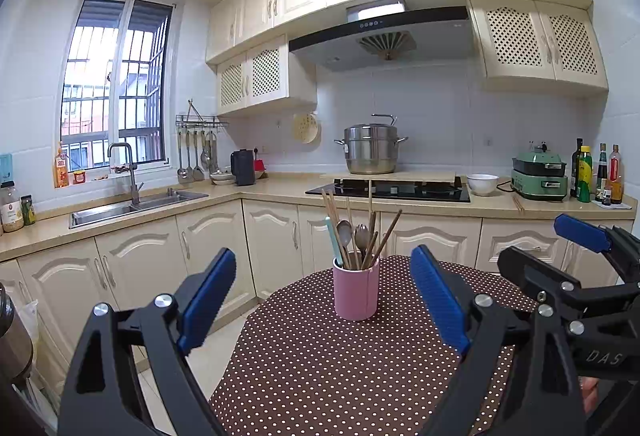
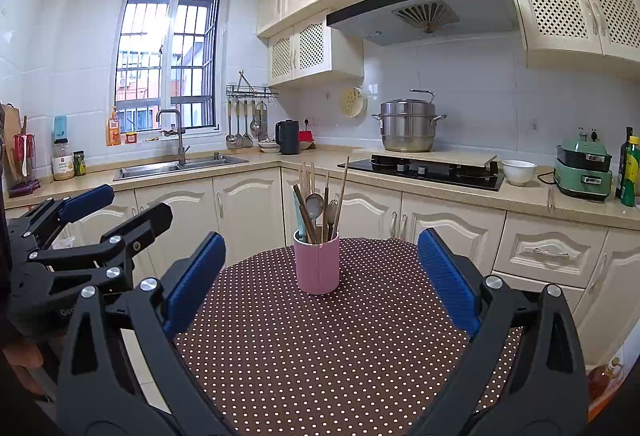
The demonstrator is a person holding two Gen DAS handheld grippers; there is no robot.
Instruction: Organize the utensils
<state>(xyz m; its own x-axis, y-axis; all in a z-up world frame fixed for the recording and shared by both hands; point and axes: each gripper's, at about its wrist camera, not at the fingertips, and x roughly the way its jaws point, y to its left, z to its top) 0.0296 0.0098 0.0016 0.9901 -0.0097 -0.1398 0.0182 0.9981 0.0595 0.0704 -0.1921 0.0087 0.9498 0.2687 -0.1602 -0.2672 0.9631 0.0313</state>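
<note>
- The left wrist camera is sitting behind the left gripper (image 1: 324, 300), looking almost level along its fingers over the dotted table (image 1: 320, 364) toward the counter and stove (image 1: 392, 189).
- The right wrist camera is looking the same way from behind the right gripper (image 2: 322, 284).
- Both are framing the pink cup (image 1: 356, 292), near and centred, and each is catching the other gripper at its edge.

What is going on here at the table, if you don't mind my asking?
A person holds a two-finger gripper in each hand, both aimed at a pink holder standing upright on the polka-dot table. Chopsticks and spoons stand in the holder. The left gripper and right gripper are both open, short of the holder and holding nothing.
</note>
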